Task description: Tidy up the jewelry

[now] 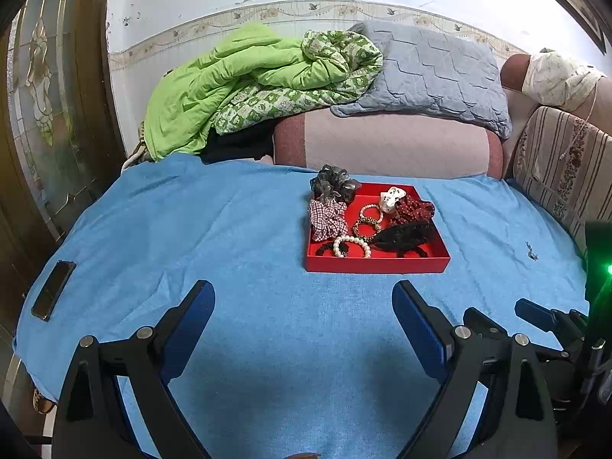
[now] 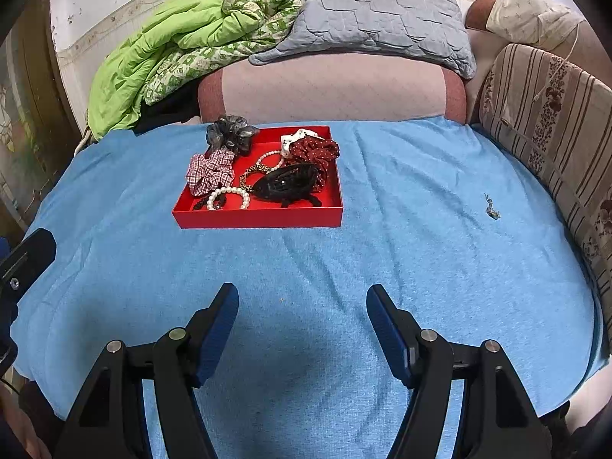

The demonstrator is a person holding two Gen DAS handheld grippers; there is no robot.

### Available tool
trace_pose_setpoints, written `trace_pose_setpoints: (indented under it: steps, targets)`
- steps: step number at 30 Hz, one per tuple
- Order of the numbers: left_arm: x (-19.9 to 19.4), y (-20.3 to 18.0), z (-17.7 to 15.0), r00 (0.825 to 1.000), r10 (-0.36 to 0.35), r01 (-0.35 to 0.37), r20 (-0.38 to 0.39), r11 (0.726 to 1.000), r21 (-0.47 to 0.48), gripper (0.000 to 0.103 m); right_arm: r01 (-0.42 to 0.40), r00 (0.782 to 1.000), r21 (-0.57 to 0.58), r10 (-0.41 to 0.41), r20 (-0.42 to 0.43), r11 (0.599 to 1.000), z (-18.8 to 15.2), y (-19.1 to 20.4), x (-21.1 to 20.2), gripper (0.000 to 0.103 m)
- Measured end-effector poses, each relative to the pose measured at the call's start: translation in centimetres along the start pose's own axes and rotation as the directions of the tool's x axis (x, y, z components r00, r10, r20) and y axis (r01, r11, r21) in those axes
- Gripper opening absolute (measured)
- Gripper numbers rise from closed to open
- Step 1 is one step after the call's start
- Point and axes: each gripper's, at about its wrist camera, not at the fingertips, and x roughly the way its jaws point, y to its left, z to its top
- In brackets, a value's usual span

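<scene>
A red tray (image 1: 376,264) (image 2: 260,218) sits on the blue cloth ahead of both grippers. It holds a plaid scrunchie (image 1: 327,218) (image 2: 210,172), a grey scrunchie (image 1: 334,184) (image 2: 229,134) on its far left corner, a red dotted scrunchie (image 1: 415,208) (image 2: 315,152), a black hair claw (image 1: 403,235) (image 2: 287,185), a pearl bracelet (image 1: 352,245) (image 2: 229,196) and other small bracelets. My left gripper (image 1: 304,298) is open and empty, well short of the tray. My right gripper (image 2: 302,302) is open and empty too.
A dark phone (image 1: 53,290) lies on the cloth at far left. A small trinket (image 1: 531,251) (image 2: 491,208) lies to the right of the tray. A green quilt (image 1: 237,80), grey pillow (image 1: 428,72) and striped sofa cushion (image 2: 550,122) border the cloth.
</scene>
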Motion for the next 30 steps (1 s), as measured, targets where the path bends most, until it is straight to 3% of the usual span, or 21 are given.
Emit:
trace_pose_setpoints:
  steps: [30]
  targets:
    - [2.0, 0.1, -0.5, 0.999, -0.01, 0.01, -0.052, 1.0, 0.001, 0.093, -0.013, 0.999, -0.006, 0.012, -0.04, 1.0, -0.3, 0.1, 1.6, 0.075]
